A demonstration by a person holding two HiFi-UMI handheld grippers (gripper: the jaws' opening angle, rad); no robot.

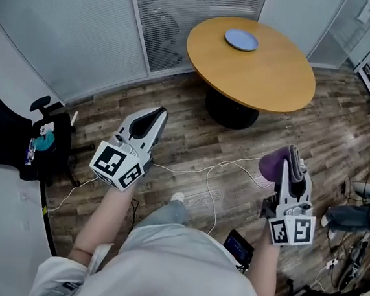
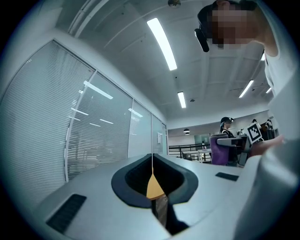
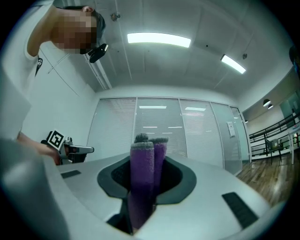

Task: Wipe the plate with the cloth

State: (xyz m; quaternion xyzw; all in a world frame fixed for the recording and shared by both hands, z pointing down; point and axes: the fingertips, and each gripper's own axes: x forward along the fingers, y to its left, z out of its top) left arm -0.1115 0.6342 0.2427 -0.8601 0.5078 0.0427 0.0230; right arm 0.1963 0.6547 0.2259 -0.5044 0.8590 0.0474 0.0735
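Right gripper point(image 1: 293, 156) pinches the purple cloth point(image 1: 271, 164), left gripper point(image 1: 156, 114) pressed together empty, both well short of the plate point(image 1: 241, 39) near the table's point(image 1: 263, 80) far edge, so this looks like the approach, and carrying the cloth there likely comes next.

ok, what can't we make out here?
- small blue round plate: too small and far in the head view to tell if it is dirty; absent from both gripper views.
- purple fuzzy cloth: lower part hidden inside the right claw, in the right gripper view.
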